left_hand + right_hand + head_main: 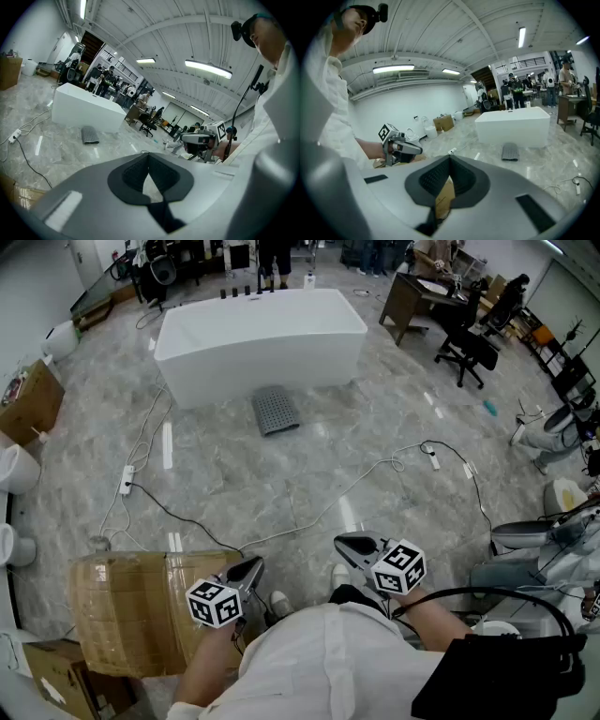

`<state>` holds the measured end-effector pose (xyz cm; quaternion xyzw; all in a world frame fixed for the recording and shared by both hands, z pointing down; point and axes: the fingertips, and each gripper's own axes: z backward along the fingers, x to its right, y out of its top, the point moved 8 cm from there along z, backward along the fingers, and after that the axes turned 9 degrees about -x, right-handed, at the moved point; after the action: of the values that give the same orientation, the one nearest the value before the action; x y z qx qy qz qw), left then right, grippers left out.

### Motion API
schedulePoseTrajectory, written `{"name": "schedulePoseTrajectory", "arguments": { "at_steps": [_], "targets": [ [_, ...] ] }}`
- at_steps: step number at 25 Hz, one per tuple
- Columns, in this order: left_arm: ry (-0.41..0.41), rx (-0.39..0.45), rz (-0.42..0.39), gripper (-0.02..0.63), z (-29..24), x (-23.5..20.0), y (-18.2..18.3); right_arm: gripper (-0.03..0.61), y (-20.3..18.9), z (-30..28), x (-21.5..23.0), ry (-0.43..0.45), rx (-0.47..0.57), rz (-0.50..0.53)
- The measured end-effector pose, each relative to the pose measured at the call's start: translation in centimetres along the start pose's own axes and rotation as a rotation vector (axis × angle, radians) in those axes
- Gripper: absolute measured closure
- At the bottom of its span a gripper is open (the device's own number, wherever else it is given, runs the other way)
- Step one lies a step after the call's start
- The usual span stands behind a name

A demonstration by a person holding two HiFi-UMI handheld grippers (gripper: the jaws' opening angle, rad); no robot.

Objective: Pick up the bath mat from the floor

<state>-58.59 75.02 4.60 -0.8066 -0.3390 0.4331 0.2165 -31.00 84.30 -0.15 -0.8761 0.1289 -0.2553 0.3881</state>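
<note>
The bath mat (276, 410) is a grey dotted rectangle lying flat on the marble floor, just in front of the white bathtub (258, 341). It also shows small and far off as the mat (89, 135) in the left gripper view and the mat (510, 152) in the right gripper view. My left gripper (248, 570) and right gripper (352, 544) are held close to my body, several steps short of the mat, both pointing toward it. Each has its jaws shut with nothing between them. Each gripper view also catches the other one: the right gripper (199, 139) and the left gripper (410, 149).
A wrapped cardboard box (141, 610) stands just left of my left hand. Cables (309, 517) and a power strip (126, 481) cross the floor between me and the mat. Toilets (14, 470) line the left wall; an office chair (469, 348) and desk stand far right. People stand behind the tub.
</note>
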Motion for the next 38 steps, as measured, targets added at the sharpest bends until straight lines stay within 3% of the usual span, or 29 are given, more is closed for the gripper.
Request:
{"name": "schedulePoseTrajectory", "arguments": {
  "at_steps": [5,13,21,24,27,32,38],
  "targets": [
    [-0.003,0.030,-0.070,0.607,-6.2,1.5,5.0,0.574,2.2,3.0,6.6,-0.052,0.084,0.048],
    [-0.045,0.019,-0.138,0.607,-17.4,8.7,11.0,0.574,-0.2,10.8,16.5,-0.088,0.134,0.009],
    [-0.033,0.018,-0.078,0.607,-24.6,10.7,14.9,0.572,-1.8,14.3,25.2,-0.091,0.117,-0.015],
    [-0.018,0.021,-0.035,0.607,-26.2,9.4,16.7,0.568,-0.7,13.3,27.8,-0.093,0.110,-0.007],
    [-0.035,0.026,-0.012,0.606,-28.5,6.7,19.2,0.470,1.4,11.3,30.7,-0.102,0.115,-0.009],
    [-0.100,0.002,0.023,0.606,-34.3,0.4,24.3,0.468,6.1,7.5,37.4,-0.100,0.098,-0.033],
    [-0.137,-0.012,0.086,0.606,-38.9,-9.3,34.7,0.469,16.4,1.5,46.2,-0.123,0.053,-0.014]
  ]
}}
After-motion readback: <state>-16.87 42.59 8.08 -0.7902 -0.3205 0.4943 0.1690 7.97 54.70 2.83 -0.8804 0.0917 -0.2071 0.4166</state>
